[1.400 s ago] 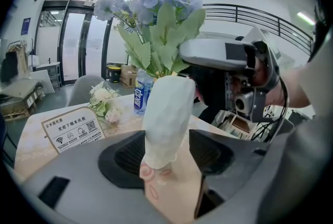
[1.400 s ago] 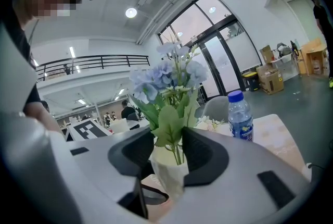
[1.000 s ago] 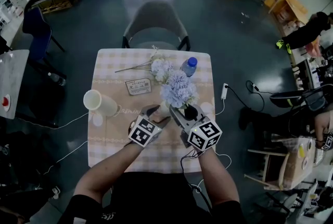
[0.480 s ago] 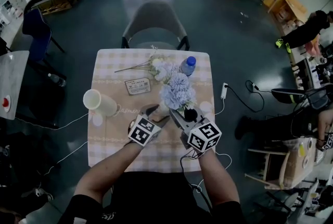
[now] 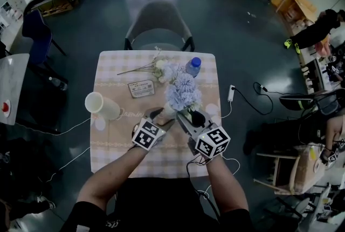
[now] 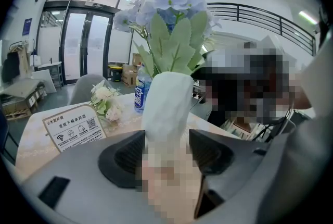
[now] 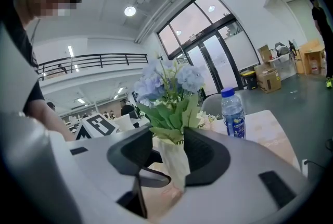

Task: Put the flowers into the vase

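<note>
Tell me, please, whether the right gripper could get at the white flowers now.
Probably not directly: the vase stands right before the right gripper, with the white flowers beyond it; skirting it looks possible.

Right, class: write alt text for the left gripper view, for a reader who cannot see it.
The left gripper grips a white vase of blue flowers with green leaves between its jaws. Behind, on the table, are a water bottle, a white bouquet and a sign card.
</note>
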A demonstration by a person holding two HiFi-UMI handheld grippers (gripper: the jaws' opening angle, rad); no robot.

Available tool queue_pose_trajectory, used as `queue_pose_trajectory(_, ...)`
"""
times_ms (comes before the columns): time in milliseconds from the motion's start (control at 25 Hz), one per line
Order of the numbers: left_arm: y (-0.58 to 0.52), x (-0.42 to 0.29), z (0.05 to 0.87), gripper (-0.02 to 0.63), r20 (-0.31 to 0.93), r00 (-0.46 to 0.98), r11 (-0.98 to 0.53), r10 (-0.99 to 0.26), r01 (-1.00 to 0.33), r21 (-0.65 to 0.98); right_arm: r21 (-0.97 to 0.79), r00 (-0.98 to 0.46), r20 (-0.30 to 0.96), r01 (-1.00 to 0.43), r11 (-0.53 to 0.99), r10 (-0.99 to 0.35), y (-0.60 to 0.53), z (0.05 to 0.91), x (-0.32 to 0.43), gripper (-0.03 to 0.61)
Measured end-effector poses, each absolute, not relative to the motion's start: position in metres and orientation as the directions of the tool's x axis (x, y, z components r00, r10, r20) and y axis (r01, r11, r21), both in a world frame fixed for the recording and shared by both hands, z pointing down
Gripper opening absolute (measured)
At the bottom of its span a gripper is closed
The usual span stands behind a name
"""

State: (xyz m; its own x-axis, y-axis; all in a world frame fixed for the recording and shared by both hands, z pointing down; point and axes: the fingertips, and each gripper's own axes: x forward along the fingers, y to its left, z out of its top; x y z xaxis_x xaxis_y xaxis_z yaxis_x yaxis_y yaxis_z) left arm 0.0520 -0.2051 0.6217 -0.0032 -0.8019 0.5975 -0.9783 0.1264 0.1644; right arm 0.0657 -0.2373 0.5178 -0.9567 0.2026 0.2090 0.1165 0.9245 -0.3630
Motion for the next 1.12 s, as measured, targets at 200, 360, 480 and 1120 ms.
queue_pose_trajectory(200, -0.205, 0.055, 0.621, 0.256, 0.599, -0.002, 0.123, -0.801, -0.979, 0.161, -0.366, -0.956, 0.213, 0.111, 0.924, 0.199, -0.237, 0.520, 0.071, 0.181)
queue_pose_trajectory(360, -0.203, 0.055, 0.621, 0.256, 0.603, -0.007, 0.124, -0.797, -0.980, 0.153, -0.370, -0.956, 0.214, 0.111, 0.922, 0.201, -0.237, 0.522, 0.071, 0.181)
queue_pose_trajectory(480, -0.202, 0.055, 0.620, 0.256, 0.602, -0.009, 0.125, -0.798, -0.981, 0.151, -0.368, -0.956, 0.214, 0.110, 0.923, 0.200, -0.237, 0.521, 0.071, 0.181)
queue_pose_trajectory(1120, -0.191, 0.058, 0.607, 0.256, 0.590, -0.012, 0.116, -0.807, -0.983, 0.139, -0.362, -0.962, 0.223, 0.066, 0.930, 0.155, -0.243, 0.517, 0.088, 0.181)
